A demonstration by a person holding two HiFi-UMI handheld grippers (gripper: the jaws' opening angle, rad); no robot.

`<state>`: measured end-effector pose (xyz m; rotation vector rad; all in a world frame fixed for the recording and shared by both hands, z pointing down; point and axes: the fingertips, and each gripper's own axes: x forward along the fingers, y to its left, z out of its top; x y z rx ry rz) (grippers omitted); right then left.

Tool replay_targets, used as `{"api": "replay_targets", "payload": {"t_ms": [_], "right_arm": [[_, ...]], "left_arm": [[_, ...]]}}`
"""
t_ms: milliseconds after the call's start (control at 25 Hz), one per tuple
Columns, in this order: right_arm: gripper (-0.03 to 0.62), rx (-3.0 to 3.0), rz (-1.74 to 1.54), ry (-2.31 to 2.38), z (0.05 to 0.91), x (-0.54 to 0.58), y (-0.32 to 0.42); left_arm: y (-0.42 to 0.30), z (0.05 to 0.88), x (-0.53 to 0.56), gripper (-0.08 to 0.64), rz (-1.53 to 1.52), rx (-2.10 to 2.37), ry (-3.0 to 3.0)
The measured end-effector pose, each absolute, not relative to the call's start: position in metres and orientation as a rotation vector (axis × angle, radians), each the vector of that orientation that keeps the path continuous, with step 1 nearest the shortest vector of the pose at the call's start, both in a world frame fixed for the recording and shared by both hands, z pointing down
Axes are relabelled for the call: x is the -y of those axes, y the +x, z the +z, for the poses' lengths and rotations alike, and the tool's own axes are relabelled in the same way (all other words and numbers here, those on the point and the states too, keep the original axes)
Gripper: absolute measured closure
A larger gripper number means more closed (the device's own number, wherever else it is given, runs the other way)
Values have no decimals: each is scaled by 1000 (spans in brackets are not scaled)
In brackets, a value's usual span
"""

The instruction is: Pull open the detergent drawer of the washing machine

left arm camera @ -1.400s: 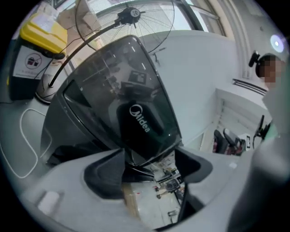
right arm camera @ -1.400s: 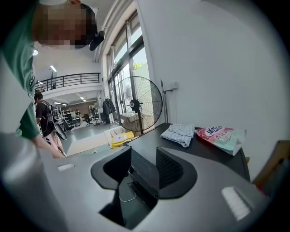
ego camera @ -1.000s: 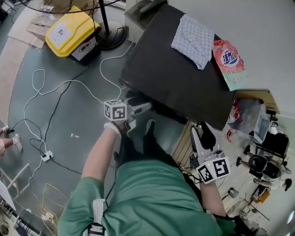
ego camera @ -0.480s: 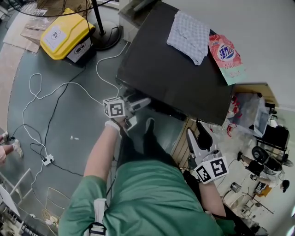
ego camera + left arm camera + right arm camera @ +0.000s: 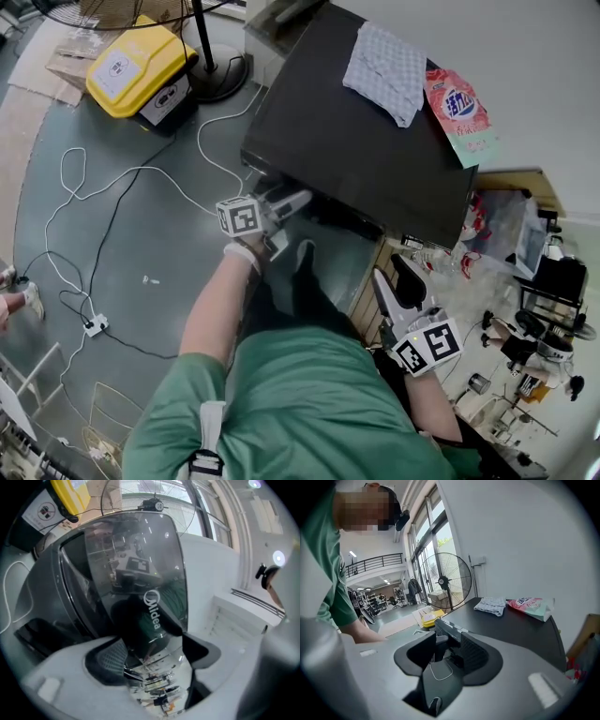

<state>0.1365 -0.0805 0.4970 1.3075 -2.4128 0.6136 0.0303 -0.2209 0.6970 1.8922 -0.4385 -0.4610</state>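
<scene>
**Left gripper open at the washer's front corner**

I am holding my left gripper (image 5: 287, 201) at the front upper corner of the washing machine (image 5: 356, 150), a boxy unit with a flat, matt black top. Its jaws are standing apart with nothing between them. Beyond them the machine's door (image 5: 136, 573), a glossy, curved dark pane carrying a white logo, is mirroring the room.

I am not managing to pick out the detergent drawer. In the head view the machine's front is hidden under its top, and the left gripper view is showing only the door and the pale casing beside it.

I am holding my right gripper (image 5: 391, 274) back from the machine's front, off its other front corner and well apart from it. Its ribbed dark pads are parted a little and gripping nothing.

Toward the rear of the machine's top, a rumpled pale checked cloth (image 5: 389, 70) is lying. Just beside it, a shiny pink detergent pouch (image 5: 459, 112) is lying flat at the edge. On the floor off the machine's left side, a rounded yellow plastic box (image 5: 141, 70) is sitting, and a thin white cable (image 5: 131, 173) is looping nearby.
</scene>
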Motion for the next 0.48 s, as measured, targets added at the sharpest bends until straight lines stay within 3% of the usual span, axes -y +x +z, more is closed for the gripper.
{"api": "replay_targets", "payload": {"t_ms": [240, 480], "right_arm": [[428, 2416, 605, 1291, 493, 61, 135], [430, 2446, 619, 1283, 493, 66, 135]], "left_arm": [[22, 685, 197, 236, -527, 444, 1891], [5, 687, 138, 213, -498, 458, 1876]]}}
